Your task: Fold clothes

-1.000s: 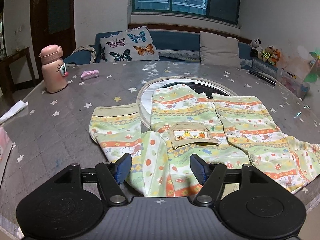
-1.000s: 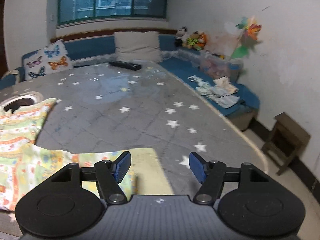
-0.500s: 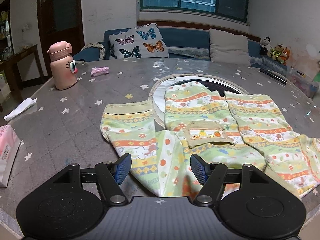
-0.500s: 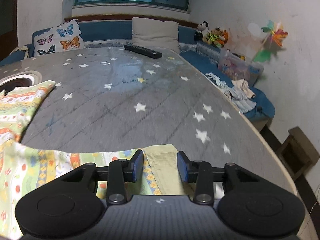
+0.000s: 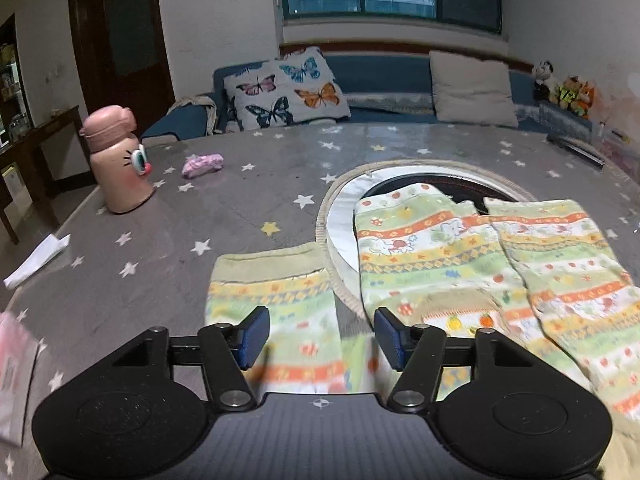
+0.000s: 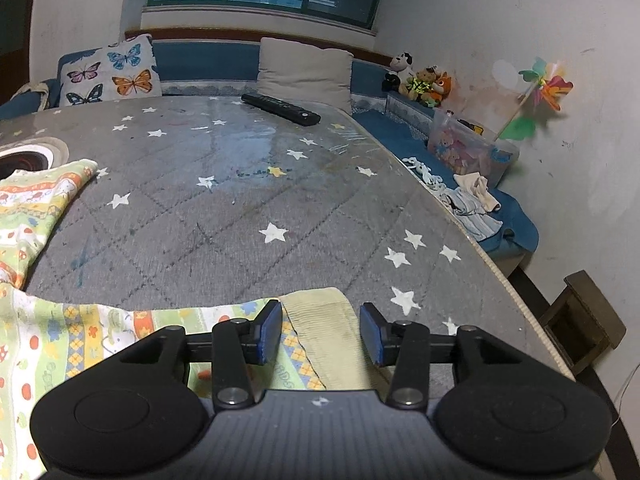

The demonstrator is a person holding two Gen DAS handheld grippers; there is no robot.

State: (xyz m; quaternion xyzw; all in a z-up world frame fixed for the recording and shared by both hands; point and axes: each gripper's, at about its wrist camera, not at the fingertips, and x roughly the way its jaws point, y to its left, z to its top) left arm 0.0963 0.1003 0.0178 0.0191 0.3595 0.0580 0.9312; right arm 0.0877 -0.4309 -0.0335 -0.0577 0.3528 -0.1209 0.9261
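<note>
One romper (image 5: 432,256), spread flat on the desk (image 5: 224,208), legs over the round inset, a sleeve out to each side. Soft, thin cotton by the look: light, limp, bound to droop and crease when lifted, so best pinched at the ribbed cuffs, the firmest edges. Left tool (image 5: 320,336) gaping over the left sleeve, nothing between the pads. Right tool (image 6: 320,332) likewise spread wide, straddling the right cuff (image 6: 324,320) without clamping. Beyond: one pink bottle (image 5: 116,160), one remote (image 6: 280,109), two cushions, three plush toys.
</note>
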